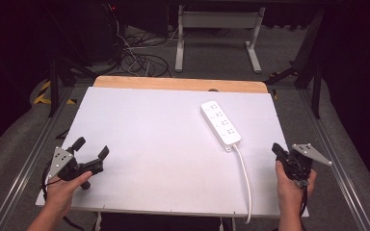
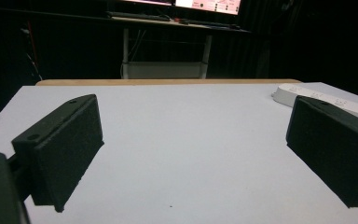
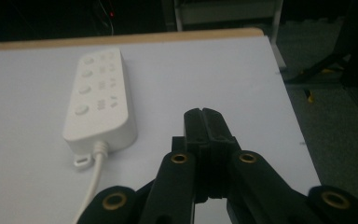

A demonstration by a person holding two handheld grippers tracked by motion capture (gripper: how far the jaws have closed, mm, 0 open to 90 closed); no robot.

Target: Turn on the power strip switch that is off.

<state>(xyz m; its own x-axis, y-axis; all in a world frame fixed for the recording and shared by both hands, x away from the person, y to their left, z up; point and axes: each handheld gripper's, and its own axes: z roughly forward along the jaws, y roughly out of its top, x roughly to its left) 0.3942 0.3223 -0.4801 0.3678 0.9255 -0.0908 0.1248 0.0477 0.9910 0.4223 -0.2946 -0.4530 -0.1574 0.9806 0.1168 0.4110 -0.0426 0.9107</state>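
One white plastic power strip [image 1: 220,123] lies far-left of your right tongs [image 1: 279,153], pressed together empty; long axis runs near-far. Left tongs [image 1: 91,147] gape wide, well apart.

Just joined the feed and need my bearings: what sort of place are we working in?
Probably a lab or test workshop with a recording rig. A white table stands between metal floor rails, loose cables lie on the floor behind it, and a lit monitor sits on a desk farther back. A white power strip lies on the table.
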